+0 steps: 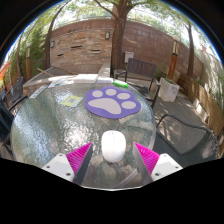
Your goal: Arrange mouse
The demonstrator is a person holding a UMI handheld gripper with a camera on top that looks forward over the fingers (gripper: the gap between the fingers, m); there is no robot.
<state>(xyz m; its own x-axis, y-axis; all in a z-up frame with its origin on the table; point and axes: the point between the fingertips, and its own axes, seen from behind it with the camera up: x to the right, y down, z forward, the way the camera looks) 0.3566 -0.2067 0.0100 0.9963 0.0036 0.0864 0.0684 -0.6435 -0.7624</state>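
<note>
Gripper: gripper (113,160) spread; white mouse (114,145) stands between its pads
Surface: round glass table (60,125); purple paw-print mat (112,101) beyond
Setting: outdoor patio; brick wall (85,42)

mouse (113,146) on glass table (55,130), between the fingers of gripper (114,156), gaps both sides; paw-shaped mat (112,101) on table just beyond at 12 o'clock; flat card (70,99) at 10 o'clock; chair (137,72) behind table at 1 o'clock
</note>
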